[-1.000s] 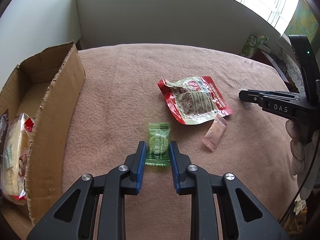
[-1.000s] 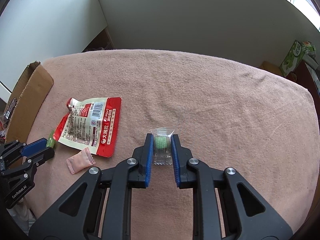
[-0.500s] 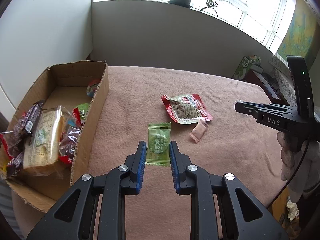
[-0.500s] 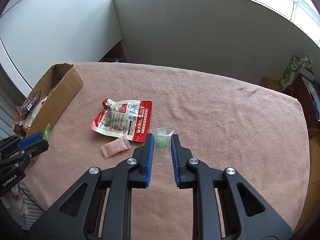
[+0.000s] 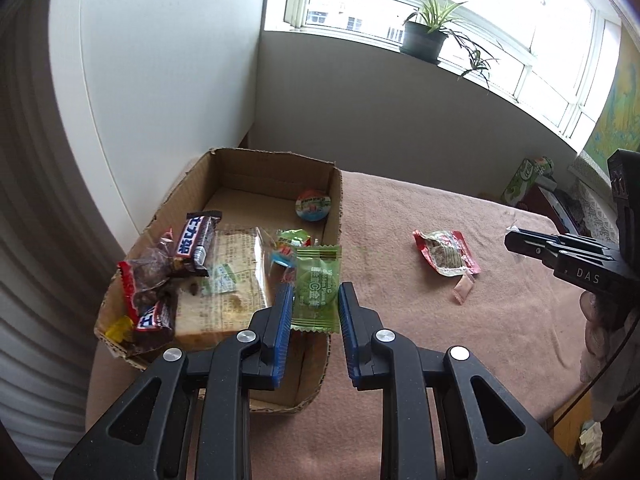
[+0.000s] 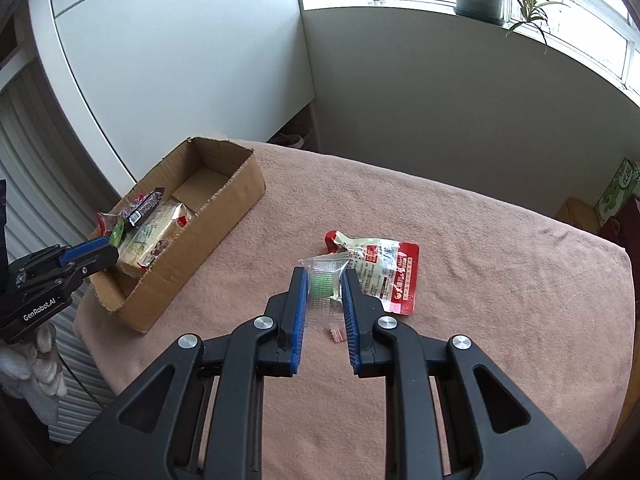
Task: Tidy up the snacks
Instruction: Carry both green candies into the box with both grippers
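My left gripper (image 5: 314, 300) is shut on a green candy packet (image 5: 317, 286) and holds it in the air over the right wall of the cardboard box (image 5: 334, 200). The box holds several snacks: chocolate bars, a bread pack (image 5: 236, 276), a round egg-shaped sweet (image 5: 313, 205). My right gripper (image 6: 324, 282) is shut on a clear packet with a green sweet (image 6: 323, 286), held above the table. A red-and-white pouch (image 6: 380, 270) and a small pink sachet (image 5: 463, 288) lie on the pink cloth (image 6: 480, 280). The left gripper also shows in the right wrist view (image 6: 92, 254).
The box (image 6: 192, 240) stands at the table's left edge beside a white wall. A green carton (image 5: 526, 178) stands at the far right past the table. A potted plant (image 5: 426, 34) stands on the window sill. The right gripper shows at right in the left wrist view (image 5: 516, 238).
Both grippers lifted their packets off the cloth and rose. The left one moved left to over the box's right wall. The right one moved left, with the red pouch behind it.
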